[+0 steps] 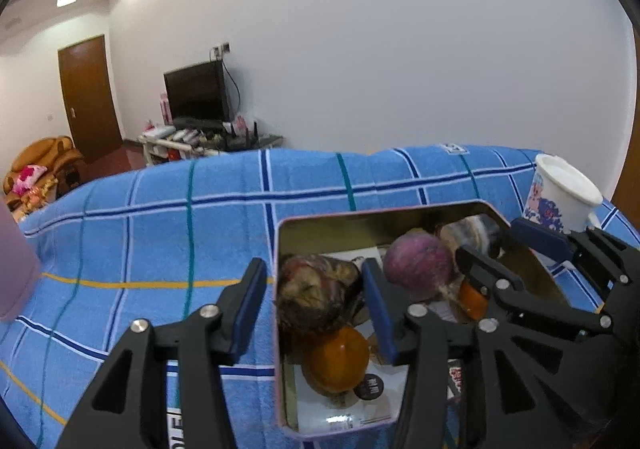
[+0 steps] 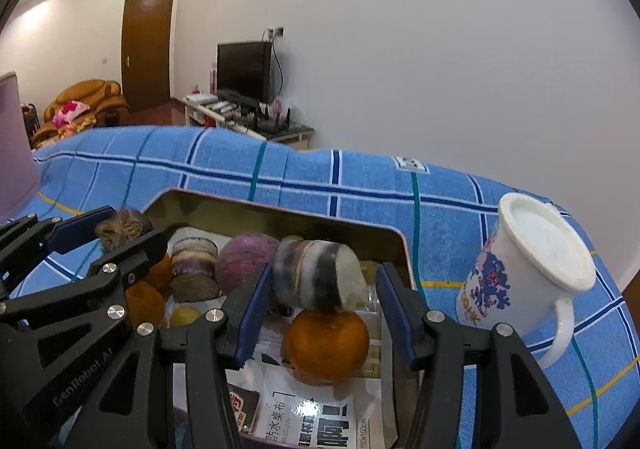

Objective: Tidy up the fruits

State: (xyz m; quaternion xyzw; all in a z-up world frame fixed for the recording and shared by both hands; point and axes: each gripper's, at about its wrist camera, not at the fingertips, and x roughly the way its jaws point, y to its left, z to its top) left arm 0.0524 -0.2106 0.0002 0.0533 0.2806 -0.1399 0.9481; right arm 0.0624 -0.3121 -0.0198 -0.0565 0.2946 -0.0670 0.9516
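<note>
An open metal tin (image 1: 277, 249) on the blue checked cloth holds several fruits over printed packets. My left gripper (image 1: 313, 268) is open and straddles the tin's left wall. One finger is outside it, and a brown-red fibrous fruit (image 1: 316, 297) lies between the pads, above an orange (image 1: 340, 359). My right gripper (image 2: 325, 269) is open around a grey-and-white striped chunk (image 2: 320, 277) that rests on another orange (image 2: 326, 345). A narrow gap shows at the right pad. A round purple fruit (image 2: 244, 261) lies between the two grippers.
A white printed mug (image 2: 532, 265) stands on the cloth just right of the tin, close to my right gripper's outer finger. A pink object (image 2: 12, 153) stands at the far left edge. Bare cloth (image 1: 160, 229) stretches left of and behind the tin.
</note>
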